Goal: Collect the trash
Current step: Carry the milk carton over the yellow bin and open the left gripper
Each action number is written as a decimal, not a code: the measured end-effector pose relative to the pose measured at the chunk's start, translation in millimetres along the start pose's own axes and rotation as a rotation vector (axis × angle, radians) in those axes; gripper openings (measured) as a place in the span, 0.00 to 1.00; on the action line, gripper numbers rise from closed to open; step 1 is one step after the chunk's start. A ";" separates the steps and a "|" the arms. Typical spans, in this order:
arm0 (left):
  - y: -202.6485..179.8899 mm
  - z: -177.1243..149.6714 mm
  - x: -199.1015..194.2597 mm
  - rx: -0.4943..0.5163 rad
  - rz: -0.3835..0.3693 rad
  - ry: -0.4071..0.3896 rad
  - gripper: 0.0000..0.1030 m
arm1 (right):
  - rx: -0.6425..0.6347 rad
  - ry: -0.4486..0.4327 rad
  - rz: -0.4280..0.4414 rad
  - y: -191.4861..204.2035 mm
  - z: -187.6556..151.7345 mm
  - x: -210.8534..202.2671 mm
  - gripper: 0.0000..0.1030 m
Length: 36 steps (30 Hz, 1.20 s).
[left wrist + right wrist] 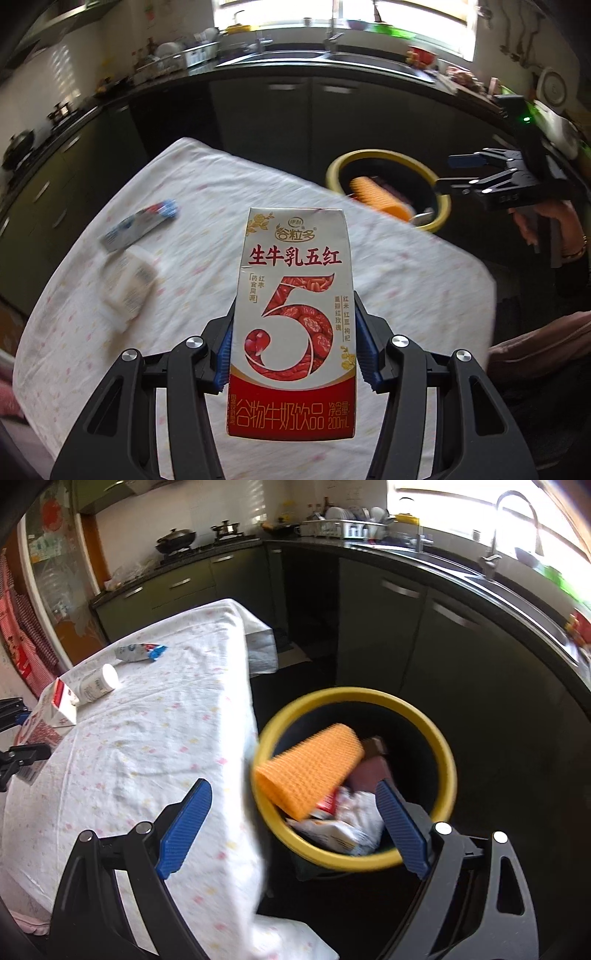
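Left gripper (295, 354) clamps upright milk carton (293, 325) above table (207, 192); right gripper (291, 830) gapes wide over yellow-rimmed bin (354, 698) holding orange cloth (314, 768).

Desk (147, 746): we see a floral white cloth covering it.
On it: white bottle (98, 685); beside that bottle, a crumpled blue-and-white tube (140, 652).

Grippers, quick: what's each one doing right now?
Left gripper: shut on the milk carton, held upright.
Right gripper: open, holding nothing, near the yellow-rimmed bin.
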<state>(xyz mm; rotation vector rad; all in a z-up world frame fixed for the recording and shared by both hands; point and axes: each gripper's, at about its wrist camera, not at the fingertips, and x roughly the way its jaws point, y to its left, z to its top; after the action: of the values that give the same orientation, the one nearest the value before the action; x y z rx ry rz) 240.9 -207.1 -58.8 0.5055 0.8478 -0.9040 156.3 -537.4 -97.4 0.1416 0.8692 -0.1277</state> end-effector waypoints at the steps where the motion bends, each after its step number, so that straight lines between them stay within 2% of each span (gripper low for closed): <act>1: -7.5 4.4 2.0 0.013 -0.008 -0.003 0.52 | 0.008 -0.003 -0.008 -6.5 -2.8 -2.2 0.83; 7: -62.2 52.6 29.7 0.089 -0.086 -0.014 0.52 | 0.082 -0.015 -0.056 -52.5 -24.3 -16.0 0.83; 14: -113.8 116.0 83.9 0.146 -0.153 0.006 0.52 | 0.153 -0.005 -0.079 -95.5 -42.3 -18.1 0.83; 24: -161.5 180.9 177.6 0.156 -0.155 0.039 0.53 | 0.225 0.014 -0.076 -129.8 -59.7 -10.0 0.83; 25: -162.9 186.2 185.4 0.142 -0.148 0.037 0.55 | 0.229 0.016 -0.075 -131.4 -60.6 -9.6 0.83; 26: -163.3 190.8 191.3 0.132 -0.135 0.033 0.67 | 0.234 0.019 -0.075 -133.1 -61.6 -9.0 0.83; 27: -162.4 193.0 193.2 0.123 -0.113 0.021 0.76 | 0.236 0.020 -0.075 -134.1 -62.1 -9.0 0.83; 28: -160.8 194.5 192.7 0.111 -0.088 0.004 0.77 | 0.239 0.020 -0.074 -135.2 -62.6 -9.3 0.83; 31: -154.5 194.1 185.8 0.081 -0.078 -0.009 0.77 | 0.240 0.016 -0.072 -135.7 -61.8 -10.5 0.83; 36: -145.7 172.7 136.7 0.040 -0.010 -0.087 0.78 | 0.226 0.013 -0.060 -128.1 -59.1 -10.3 0.83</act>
<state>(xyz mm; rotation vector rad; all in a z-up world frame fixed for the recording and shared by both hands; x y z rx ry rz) 237.2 -470.7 -75.1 0.4938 0.7549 -0.9473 83.7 -652.4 -136.4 0.3282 0.8712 -0.2819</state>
